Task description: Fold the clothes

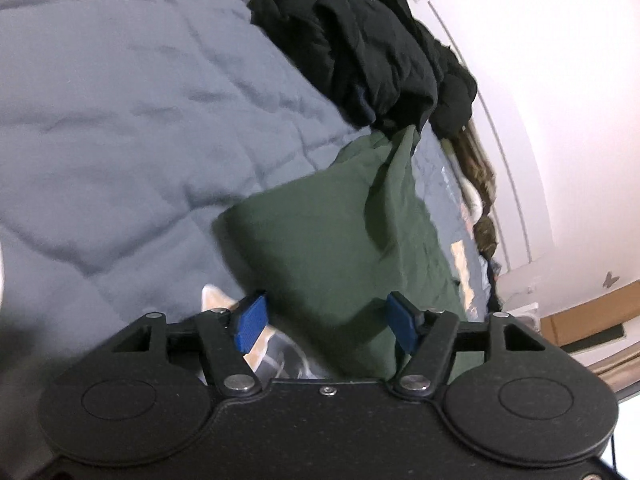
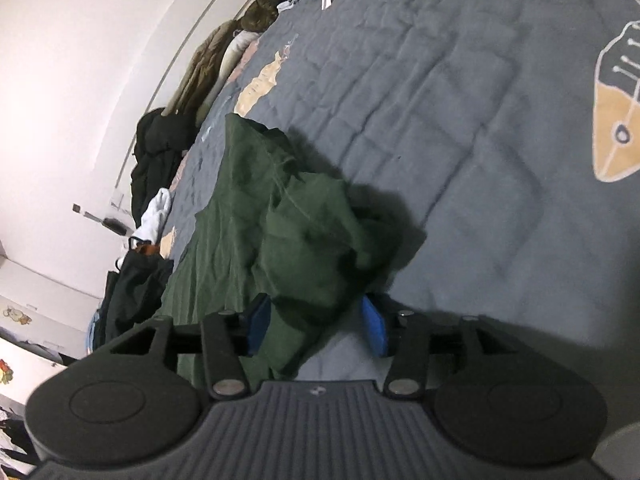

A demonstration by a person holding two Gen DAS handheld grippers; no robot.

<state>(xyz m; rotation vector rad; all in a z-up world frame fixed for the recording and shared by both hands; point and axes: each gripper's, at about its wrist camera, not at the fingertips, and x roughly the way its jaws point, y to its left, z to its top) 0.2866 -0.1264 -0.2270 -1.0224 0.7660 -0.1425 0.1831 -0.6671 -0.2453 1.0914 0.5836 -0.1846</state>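
A dark green garment [image 1: 336, 236] lies on a grey-blue quilted bedspread [image 1: 120, 120]. In the left wrist view it looks partly folded, with a smooth flat panel and a loose flap toward the far end. My left gripper [image 1: 326, 322] is open, its blue pads on either side of the garment's near edge. In the right wrist view the same green garment [image 2: 288, 224] is bunched and wrinkled. My right gripper [image 2: 316, 326] is open, with a bunched end of the cloth lying between its blue pads.
A heap of black clothes [image 1: 368, 48] lies at the far side of the bed by the white wall [image 1: 560, 80]. Brown and camouflage clothing [image 2: 208, 64] lines the wall edge. The bedspread has a printed fish design [image 2: 616, 112]. A cardboard box [image 1: 588, 316] stands beyond the bed.
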